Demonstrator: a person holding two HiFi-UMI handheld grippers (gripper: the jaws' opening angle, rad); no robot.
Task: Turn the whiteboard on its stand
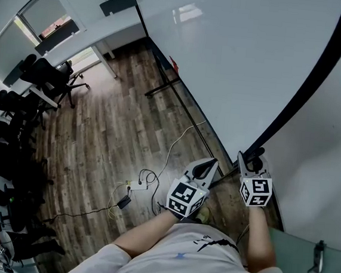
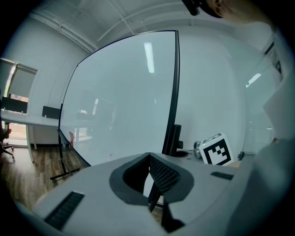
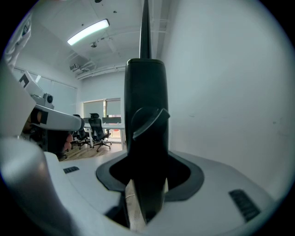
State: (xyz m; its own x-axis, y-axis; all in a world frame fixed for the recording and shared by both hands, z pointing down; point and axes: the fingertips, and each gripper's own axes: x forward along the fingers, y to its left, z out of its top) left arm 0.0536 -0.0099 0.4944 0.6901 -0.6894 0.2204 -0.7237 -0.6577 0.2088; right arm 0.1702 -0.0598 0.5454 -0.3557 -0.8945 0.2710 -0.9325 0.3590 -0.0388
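Head view: whiteboard (image 1: 237, 61) stood upright ahead on stand over wood floor (image 1: 111, 133). Right gripper (image 1: 250, 160), near level, clamped its black edge post (image 3: 145, 115). Left gripper (image 1: 211, 164) just beside, jaws together, empty. Marker cubes (image 1: 185, 197) showed square black-and-white codes.

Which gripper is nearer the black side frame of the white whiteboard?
Right. The right gripper has its fingers closed around the black side frame of the white whiteboard; the left gripper, shut and empty, sits beside it, short of the frame.
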